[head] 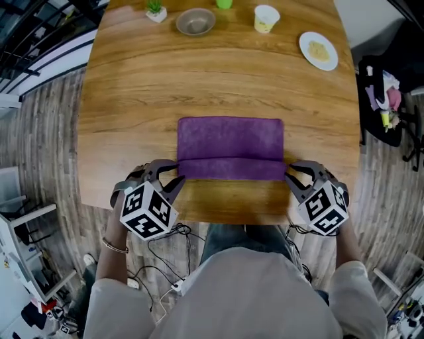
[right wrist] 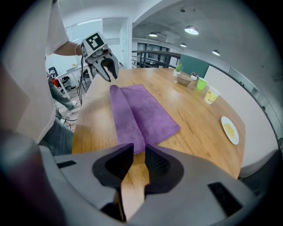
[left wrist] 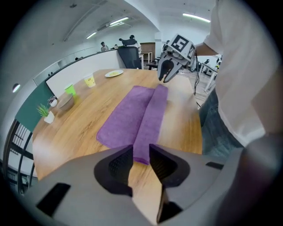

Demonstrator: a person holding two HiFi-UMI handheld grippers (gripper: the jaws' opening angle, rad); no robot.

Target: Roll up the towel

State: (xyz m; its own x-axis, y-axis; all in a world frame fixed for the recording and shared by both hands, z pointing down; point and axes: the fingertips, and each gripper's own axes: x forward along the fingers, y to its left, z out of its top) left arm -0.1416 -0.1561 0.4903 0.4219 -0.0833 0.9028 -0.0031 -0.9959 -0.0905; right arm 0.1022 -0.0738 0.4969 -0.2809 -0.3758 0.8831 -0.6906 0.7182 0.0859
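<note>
A purple towel lies flat on the wooden table, its near edge turned over into one narrow fold. My left gripper sits at the fold's left end and my right gripper at its right end. In the left gripper view the jaws of the left gripper stand slightly apart, with the towel's end just beyond the tips and bare wood showing between them. The right gripper looks the same, a narrow gap with the towel just ahead. Neither grips the cloth.
At the table's far edge stand a small potted plant, a grey bowl, a green cup, a pale cup and a white plate. The near table edge runs just below both grippers. A black chair stands on the right.
</note>
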